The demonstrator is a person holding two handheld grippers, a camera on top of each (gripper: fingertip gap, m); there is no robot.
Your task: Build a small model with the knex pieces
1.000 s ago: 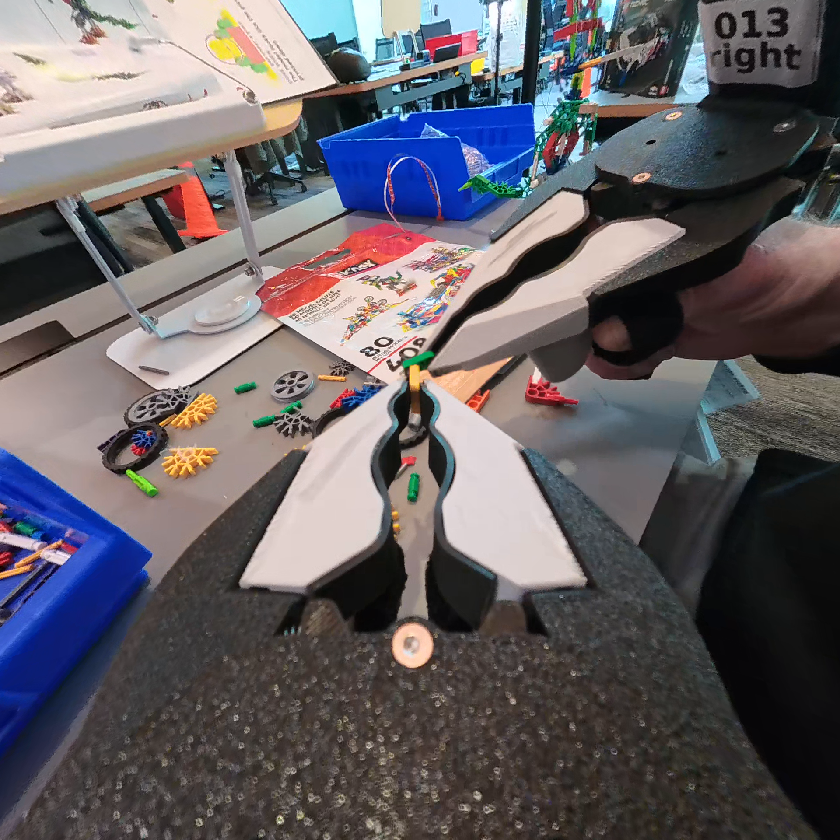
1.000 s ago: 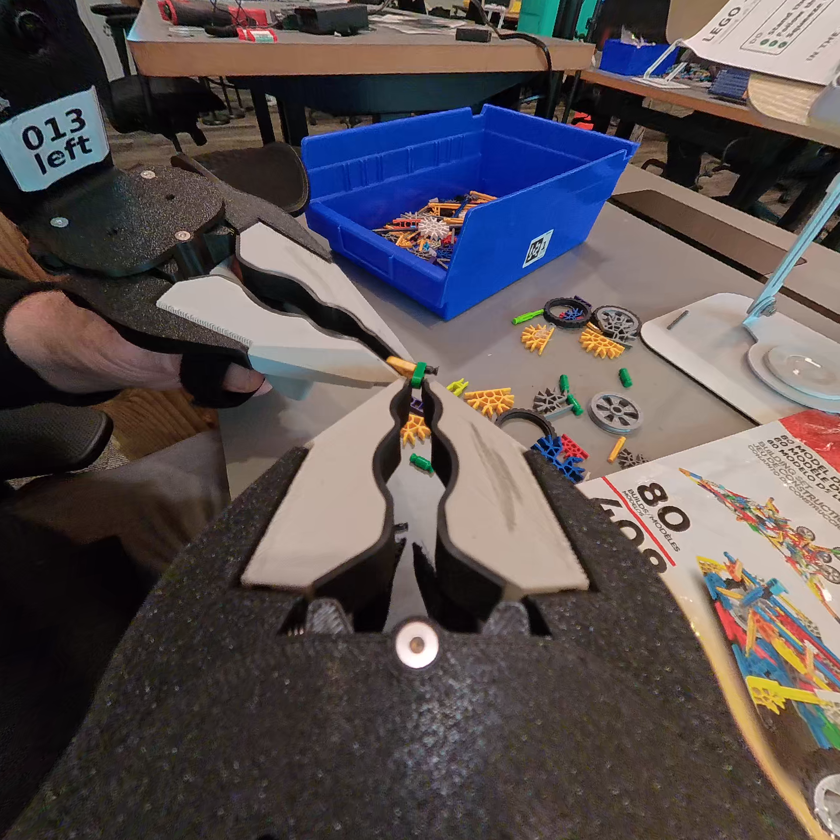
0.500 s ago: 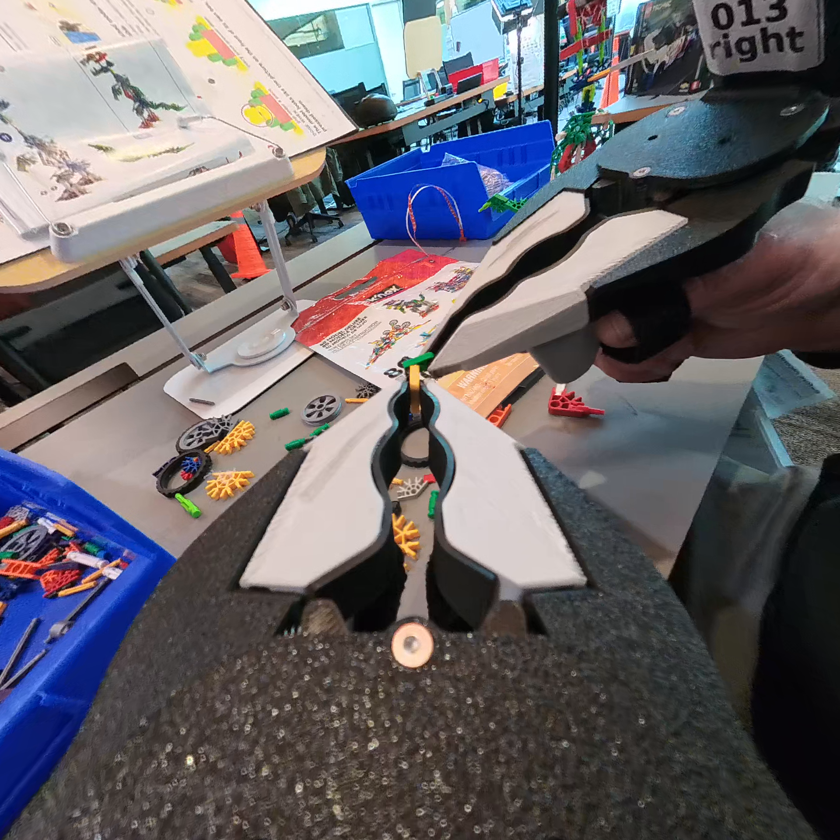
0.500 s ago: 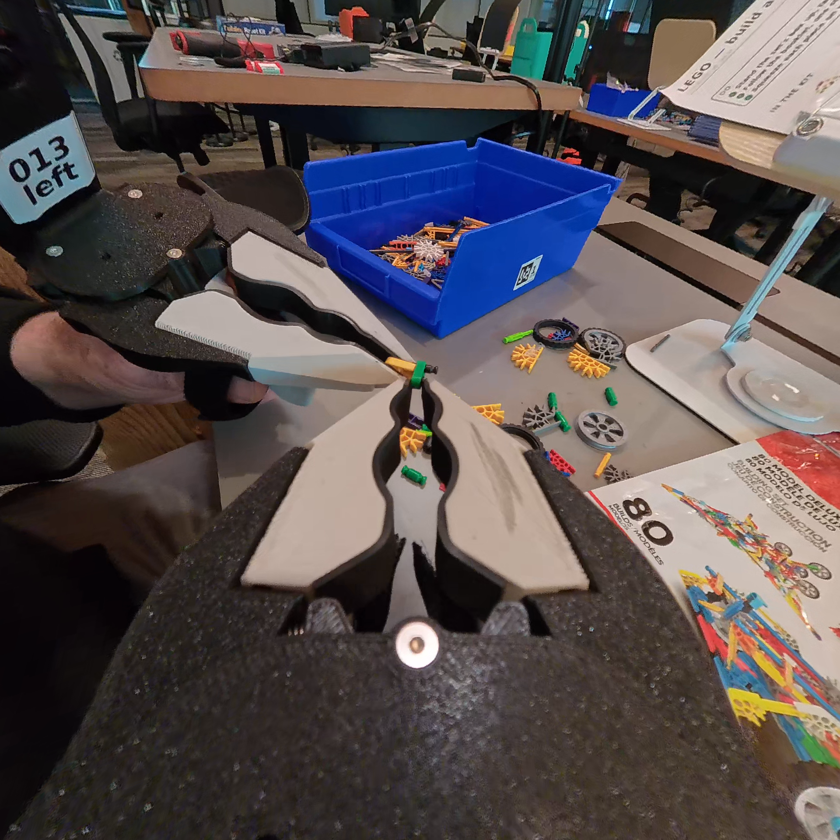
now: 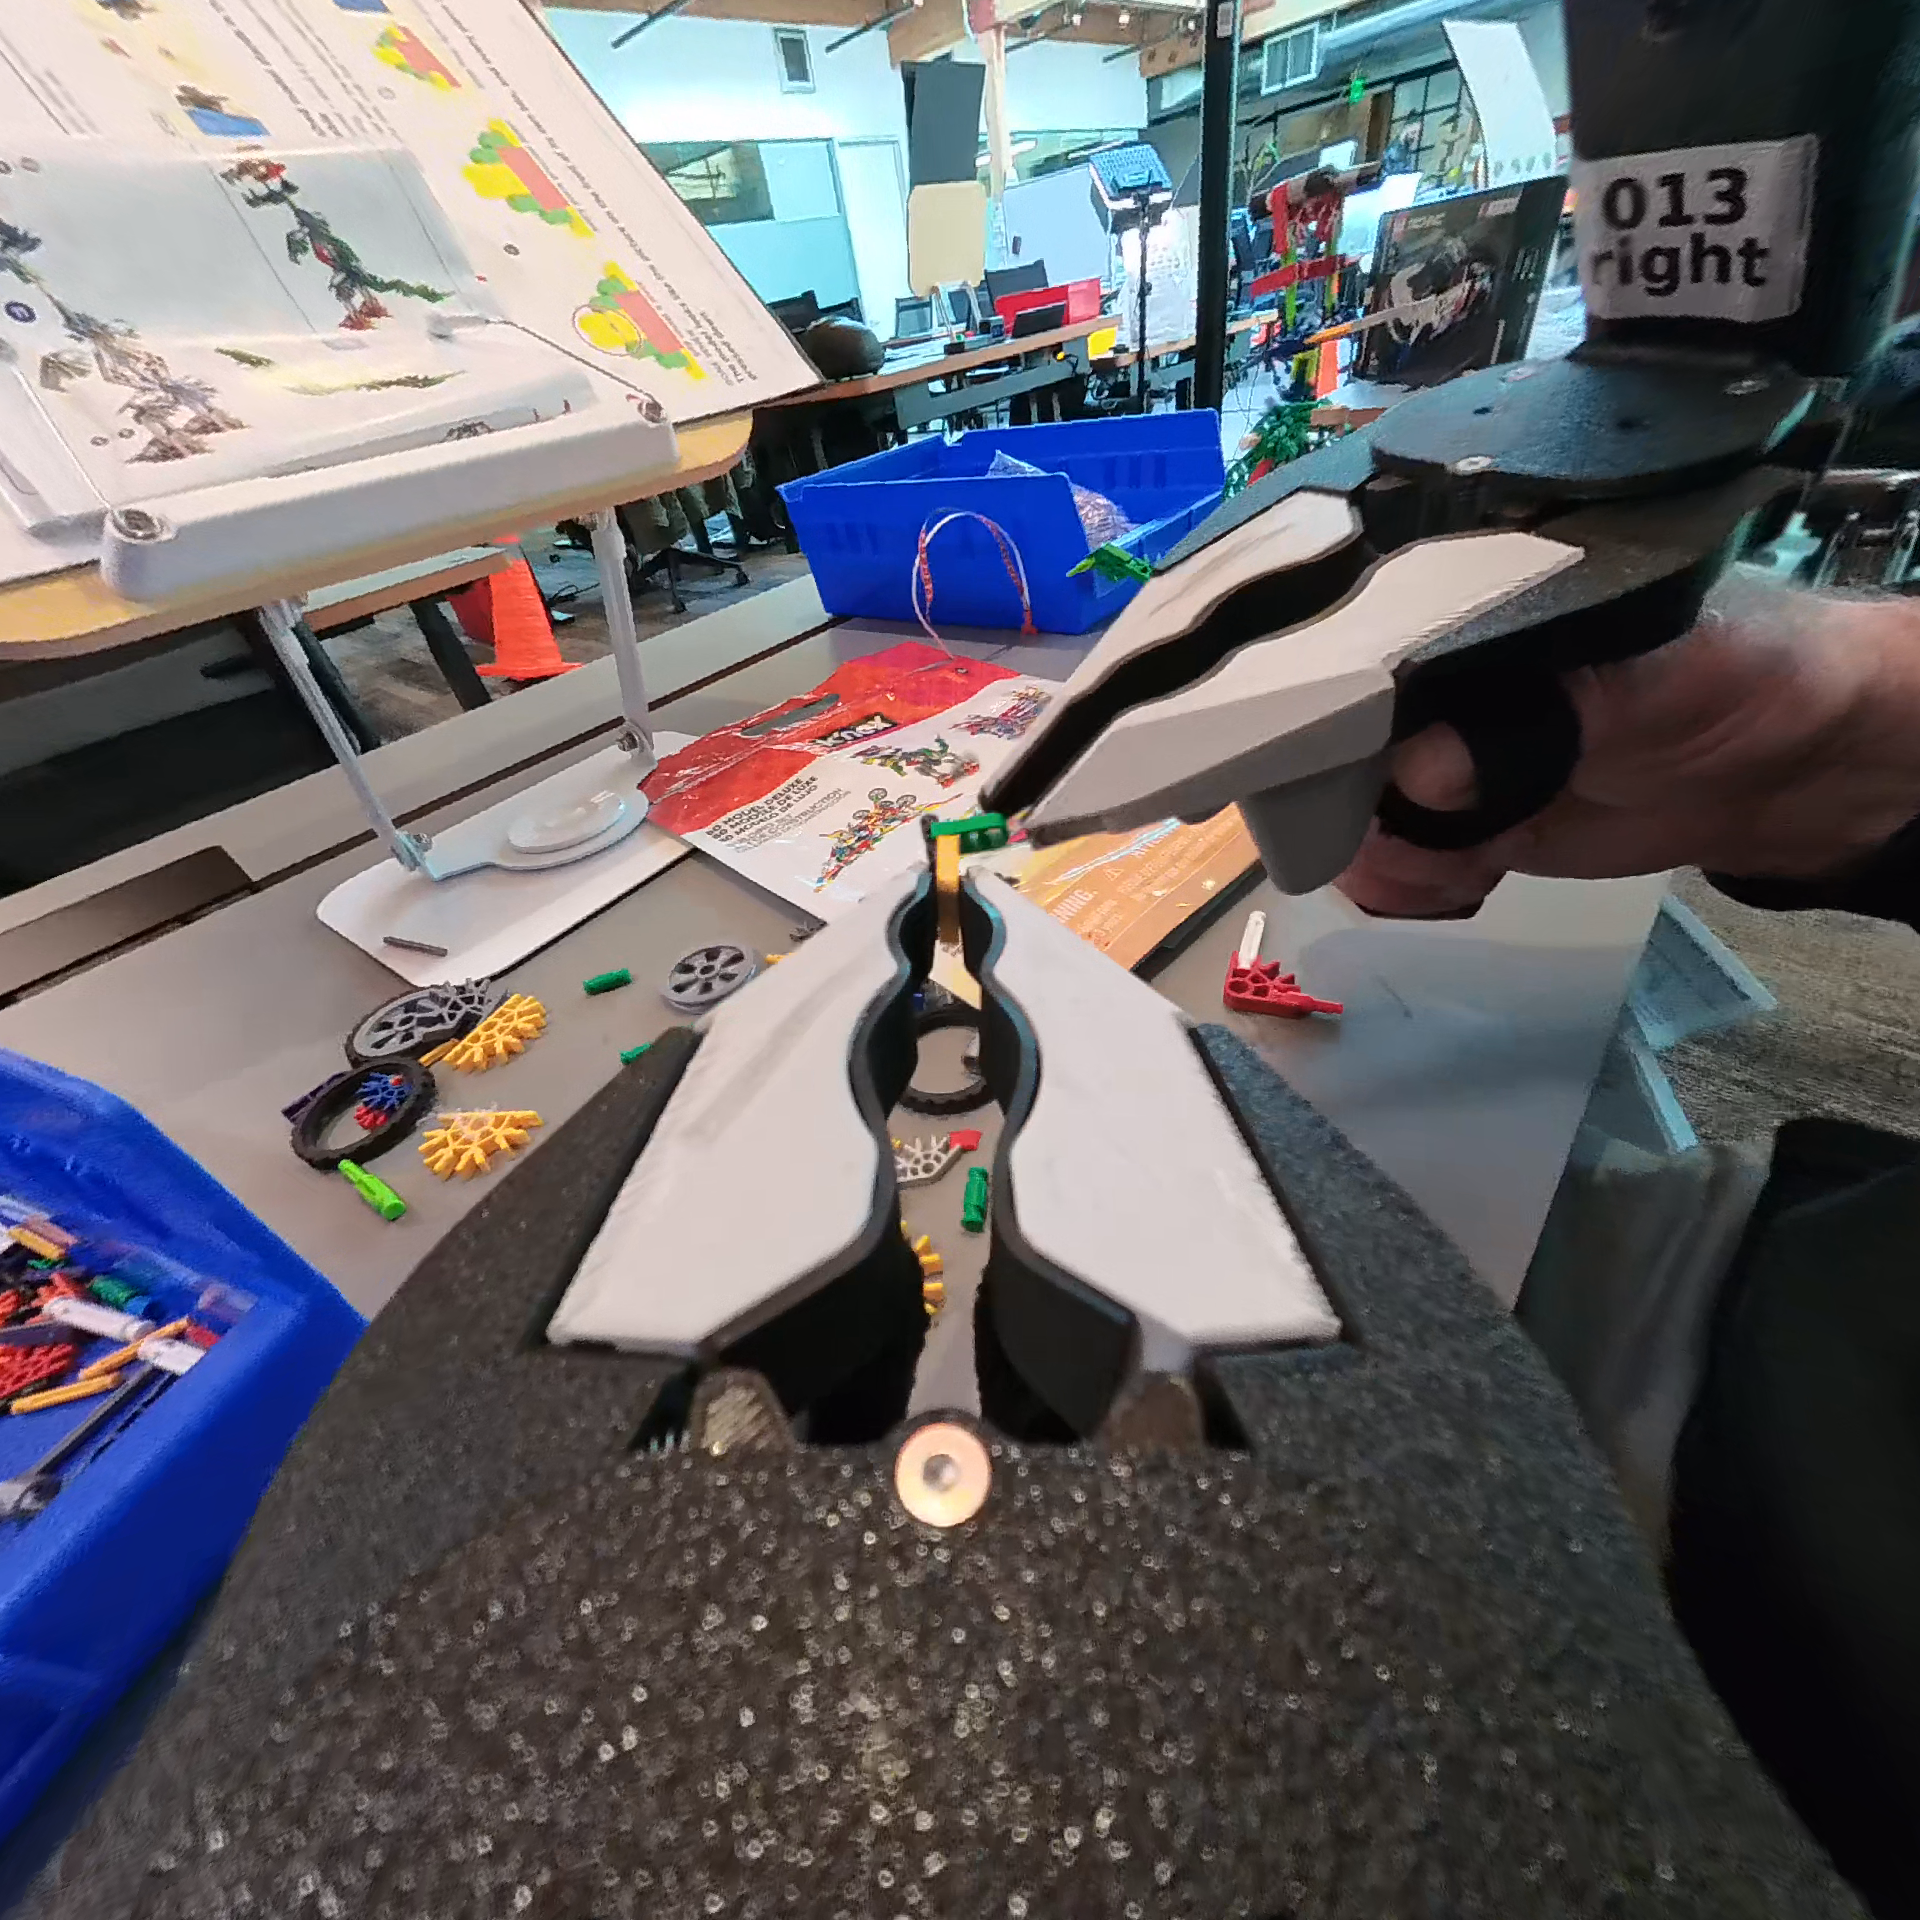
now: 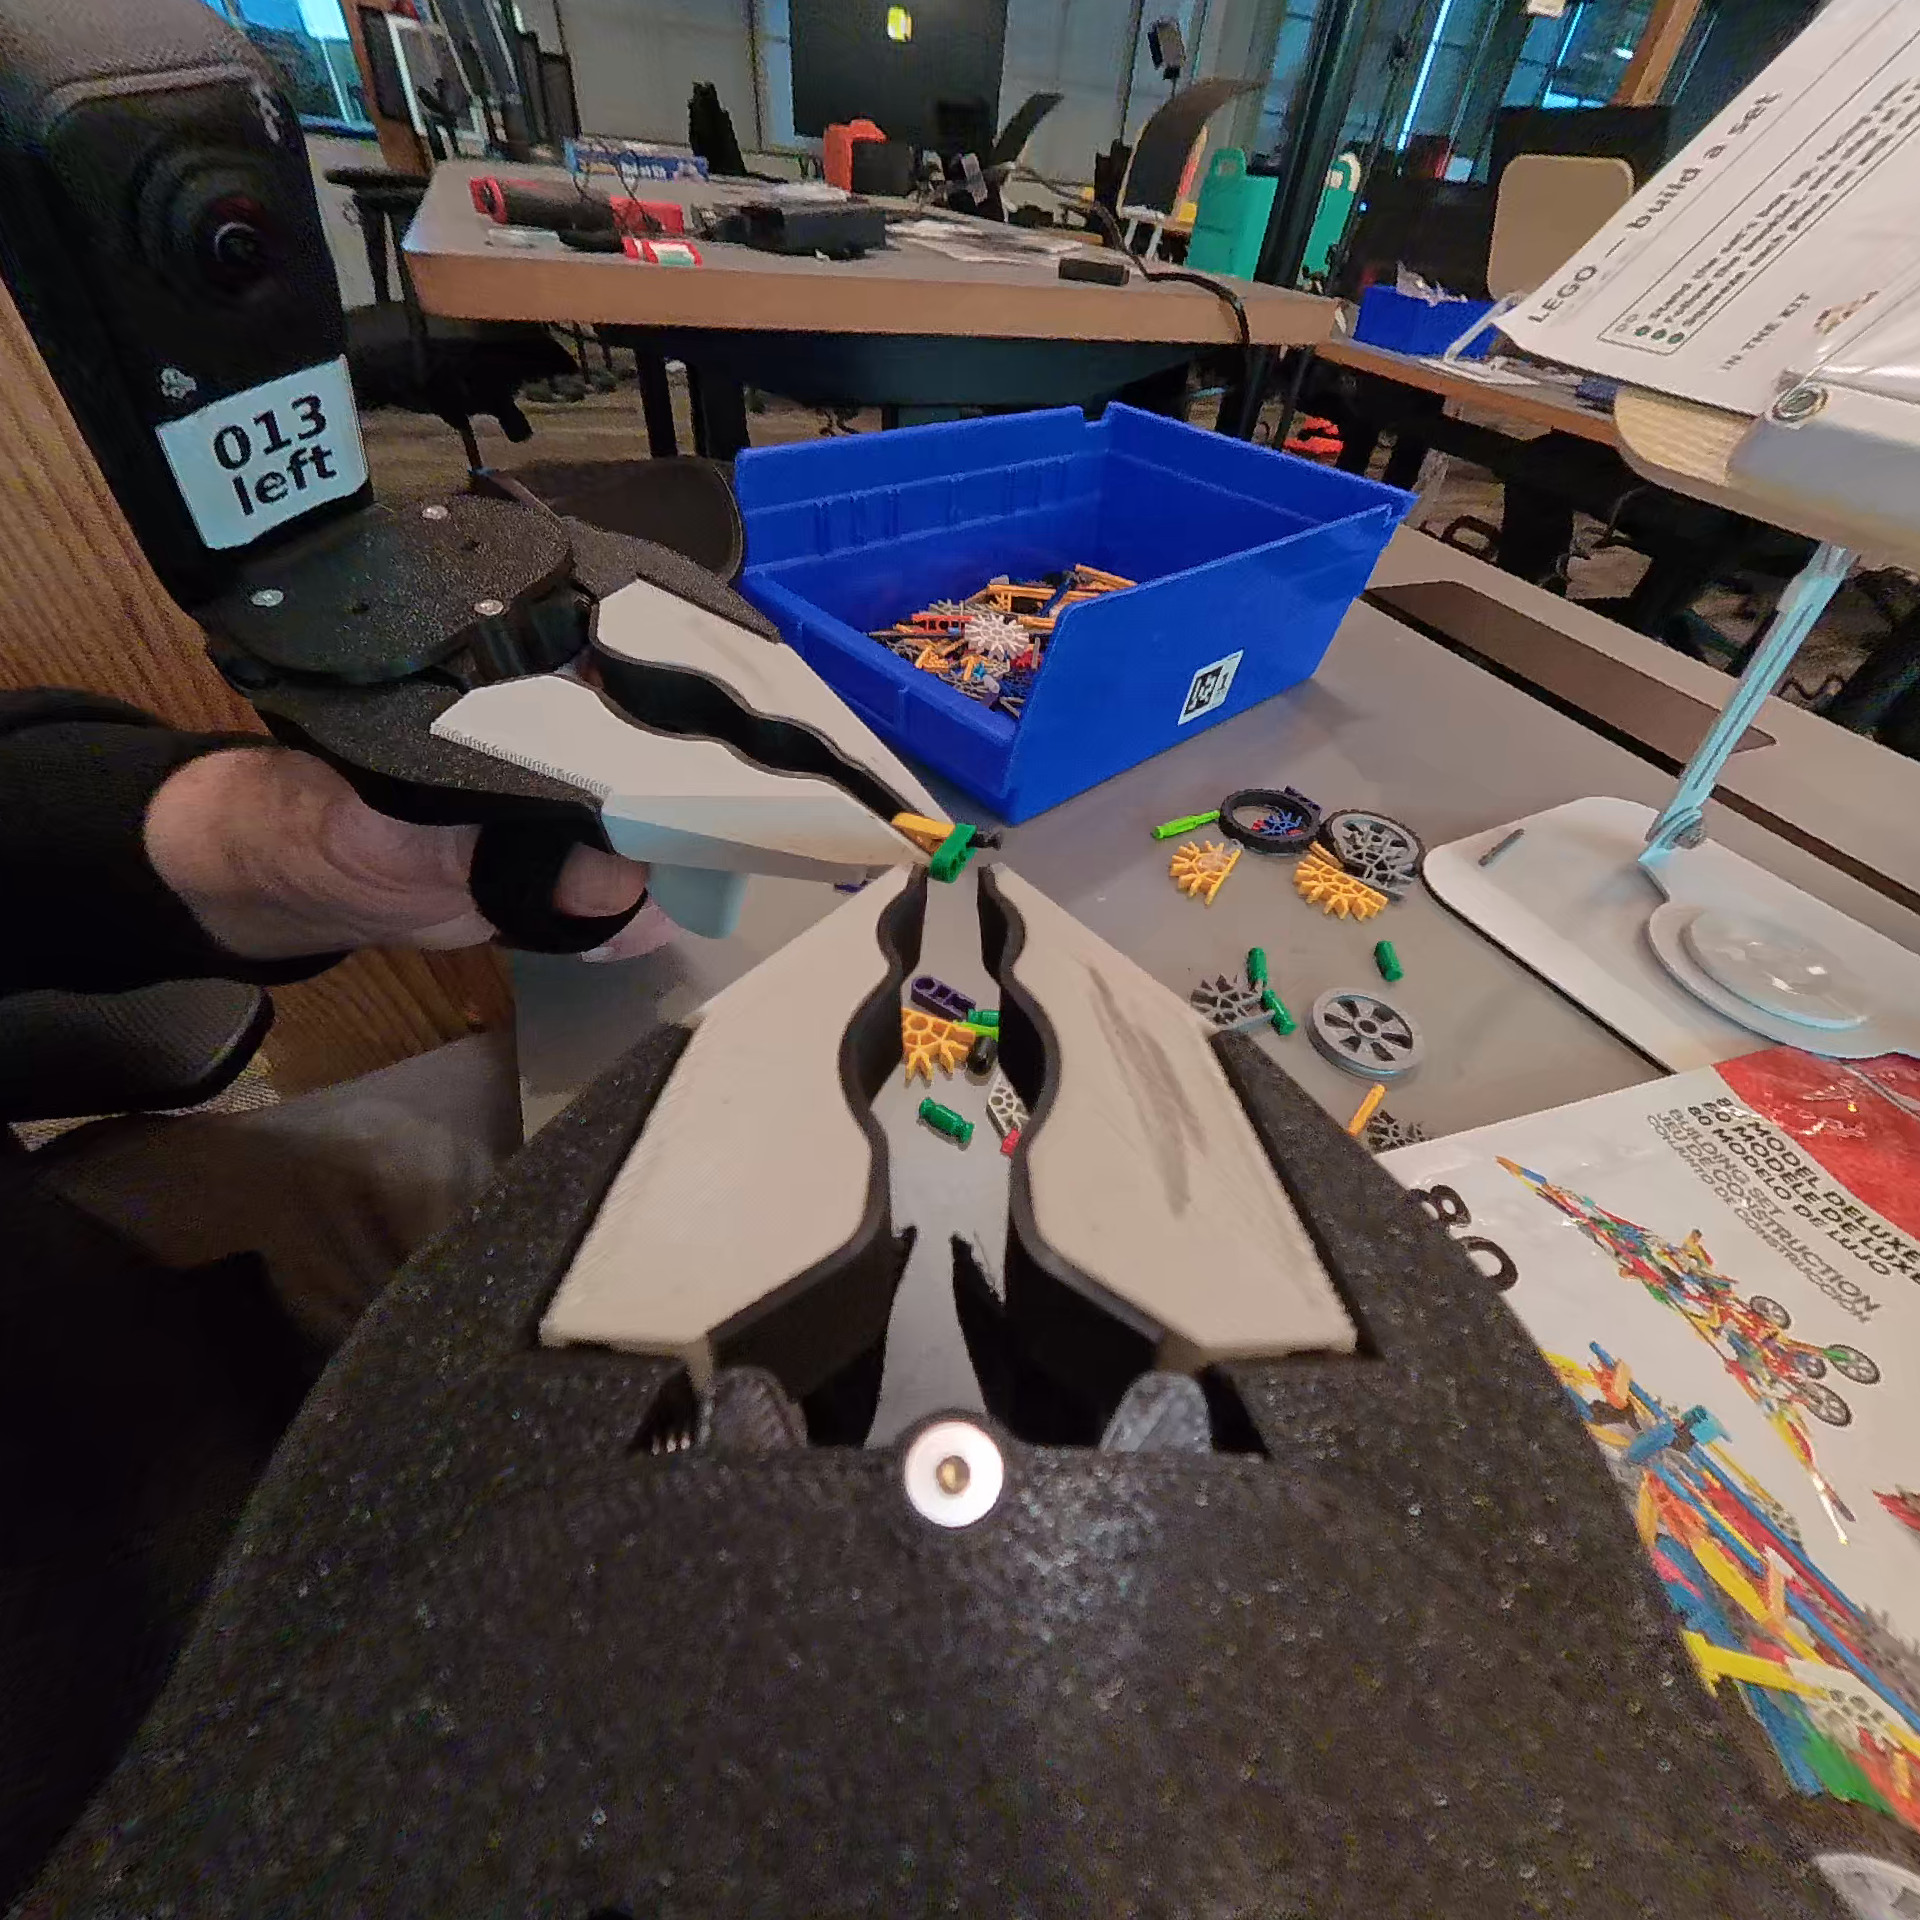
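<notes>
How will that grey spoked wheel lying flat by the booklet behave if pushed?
The grey spoked wheel lies flat on the smooth table, so it would probably slide, not roll. It looks like thin rigid plastic, likely light and stiff.

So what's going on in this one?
A person holds a tool in each hand above a grey table. The left tool is shut on a yellow rod with a green connector on its end. The right tool has its tips at that connector; whether it grips is unclear. Loose construction pieces and a blue bin sit on the table.
</notes>
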